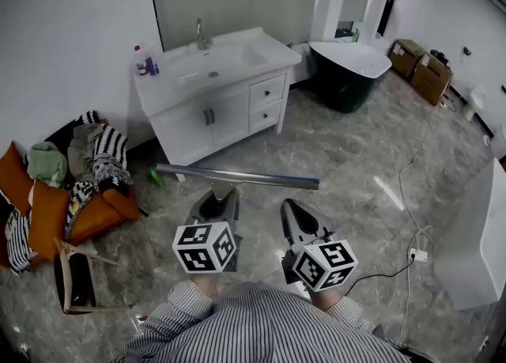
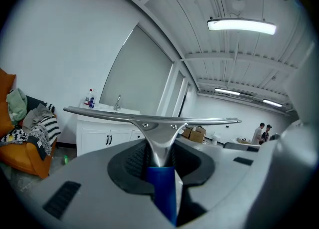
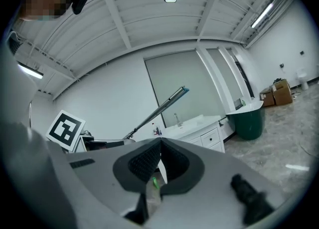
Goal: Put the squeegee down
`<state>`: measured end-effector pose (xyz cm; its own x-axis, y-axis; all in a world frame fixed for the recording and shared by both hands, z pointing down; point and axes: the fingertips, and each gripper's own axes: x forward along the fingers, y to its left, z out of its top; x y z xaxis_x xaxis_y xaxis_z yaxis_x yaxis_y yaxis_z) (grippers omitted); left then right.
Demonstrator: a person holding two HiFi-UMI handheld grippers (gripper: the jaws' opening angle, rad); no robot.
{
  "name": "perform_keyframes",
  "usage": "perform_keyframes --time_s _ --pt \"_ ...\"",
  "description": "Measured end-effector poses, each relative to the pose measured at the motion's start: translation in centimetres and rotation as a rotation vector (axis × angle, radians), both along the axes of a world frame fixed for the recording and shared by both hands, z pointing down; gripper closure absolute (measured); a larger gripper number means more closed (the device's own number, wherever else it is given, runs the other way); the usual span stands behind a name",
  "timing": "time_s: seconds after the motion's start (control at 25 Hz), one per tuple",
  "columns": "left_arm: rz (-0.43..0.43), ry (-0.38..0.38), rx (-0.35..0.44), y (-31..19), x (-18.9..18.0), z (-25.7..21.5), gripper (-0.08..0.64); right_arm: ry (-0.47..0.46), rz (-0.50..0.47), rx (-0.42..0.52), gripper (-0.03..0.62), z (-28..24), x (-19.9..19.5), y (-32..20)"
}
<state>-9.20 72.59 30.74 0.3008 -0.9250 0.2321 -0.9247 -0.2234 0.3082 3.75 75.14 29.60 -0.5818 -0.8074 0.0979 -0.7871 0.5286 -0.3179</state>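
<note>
Left tool [image 1: 220, 197]: clamped on the blue handle of the squeegee [image 1: 237, 176], pointing near level.
Right tool [image 1: 294, 211]: closed, nothing between its jaws; at 3 o'clock of the left tool.
Squeegee: in the air at the centre of the head view, blade crosswise at 12 o'clock of both tools, over bare floor [image 1: 348, 148].
Vanity [image 1: 207, 69]: at 11 o'clock, well apart from the blade.
Risk 1: release here would likely drop it on the hard floor. Cause: no support beneath.
Risk 2: blade may pivot in the grip. Cause: long bar held only at the handle.
Risk 3: a blade end could strike the vanity front on approach. Cause: its width.
</note>
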Motion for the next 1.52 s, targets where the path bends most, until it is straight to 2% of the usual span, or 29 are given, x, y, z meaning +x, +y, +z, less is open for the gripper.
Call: perform_keyframes --time_s 0.28,0.48,0.76,0.96,1.16,1.52 --pt "0.063 -0.043 0.029 -1.6 -1.5 -1.1 0.443 -0.007 0.011 -0.016 0.577 0.7 -2.9 -0.5" --pt "0.062 -0.007 -0.002 -2.1 -2.5 -0.3 0.443 0.001 -0.014 -0.053 0.577 2.3 -5.6 0.3" --pt "0.028 0.06 -0.058 -4.3 -3.7 2.2 0.443 0.031 0.003 -0.088 0.577 3.8 -5.5 -2.0" --pt "0.02 0.057 -0.082 -7.4 -3.2 3.7 0.443 0.037 0.006 -0.091 0.577 4.4 -4.9 -6.0" --pt "0.016 0.063 -0.089 -12.6 -2.1 4.1 0.443 0.033 -0.017 -0.093 0.577 4.5 -4.3 -11.5" --pt "-0.011 0.04 -0.047 -23.8 0.1 2.3 0.443 0.029 -0.079 -0.046 0.577 2.5 -2.8 -23.3"
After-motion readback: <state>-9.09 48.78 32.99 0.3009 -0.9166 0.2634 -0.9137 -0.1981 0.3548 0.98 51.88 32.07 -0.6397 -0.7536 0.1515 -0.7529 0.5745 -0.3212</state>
